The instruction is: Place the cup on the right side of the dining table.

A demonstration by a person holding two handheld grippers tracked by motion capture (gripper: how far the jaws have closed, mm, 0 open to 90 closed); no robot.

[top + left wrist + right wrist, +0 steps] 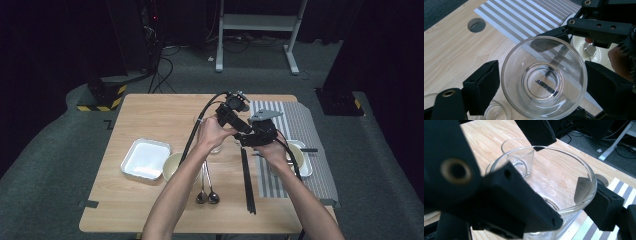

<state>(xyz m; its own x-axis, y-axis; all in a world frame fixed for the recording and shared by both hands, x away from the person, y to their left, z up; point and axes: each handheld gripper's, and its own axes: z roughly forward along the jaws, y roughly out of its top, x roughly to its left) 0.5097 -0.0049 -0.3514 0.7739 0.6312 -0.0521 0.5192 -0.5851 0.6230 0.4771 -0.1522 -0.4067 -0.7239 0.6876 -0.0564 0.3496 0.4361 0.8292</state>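
Observation:
A clear drinking glass hangs above the table's middle, seen from over its mouth. My left gripper has a black pad against each side of the rim. My right gripper comes in crosswise, one jaw on the near wall and one pad pressed on the far wall of the same glass. In the high view the left gripper and right gripper meet over the wooden table, both hands close together.
A second glass stands on the table just behind. A white square tray, a cream bowl, two spoons and black chopsticks lie near the front. A striped mat at the right carries another bowl.

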